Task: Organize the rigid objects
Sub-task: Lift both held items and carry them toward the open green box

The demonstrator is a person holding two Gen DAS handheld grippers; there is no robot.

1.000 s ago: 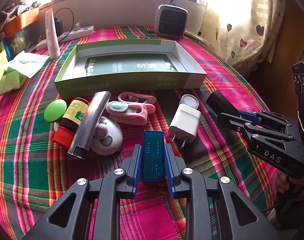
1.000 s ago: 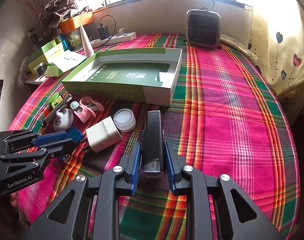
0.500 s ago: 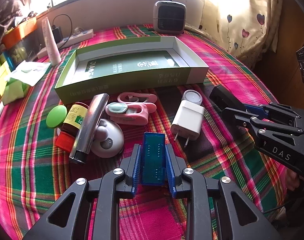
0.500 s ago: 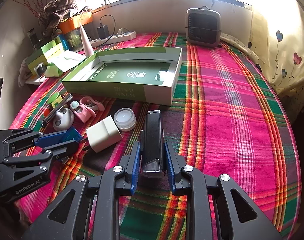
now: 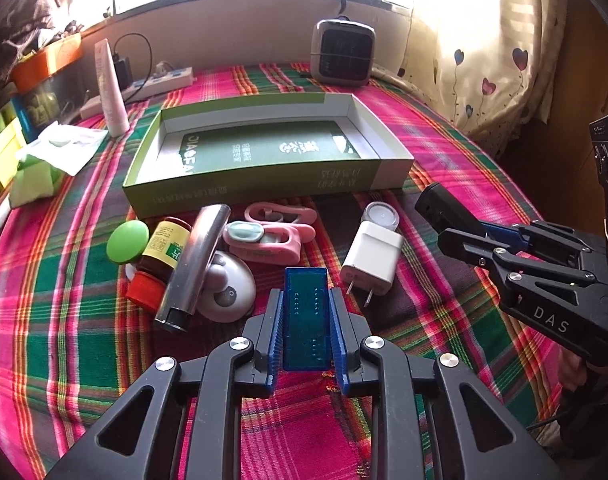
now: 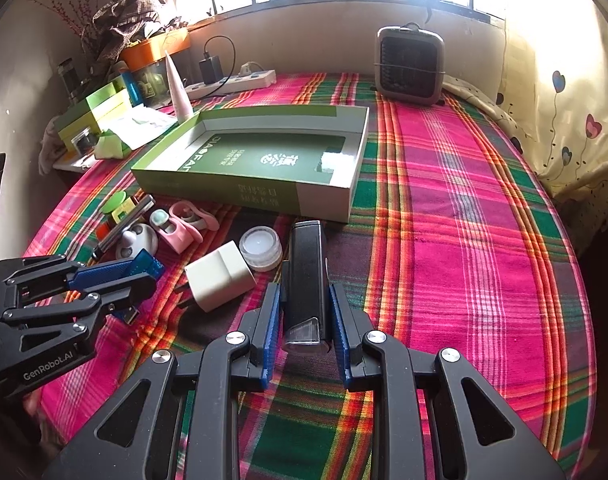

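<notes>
green box [image 5: 264, 188] lies open just beyond the clutter on the plaid bench [image 6: 484, 208], straight ahead of both claws, left claw [image 5: 306, 320] clamped on a blue case [image 5: 306, 300], right claw [image 6: 304, 320] on a black bar [image 6: 306, 264] pointing boxward.

A small grey heater [image 6: 410, 66] is seen at the far edge of a plaid-covered table [image 6: 484, 240]. A white power strip [image 6: 234, 80] lies along the far left edge, a white tube [image 5: 111, 88] upright beside it. Heart-print curtains [image 5: 476, 52] hang at the right.
</notes>
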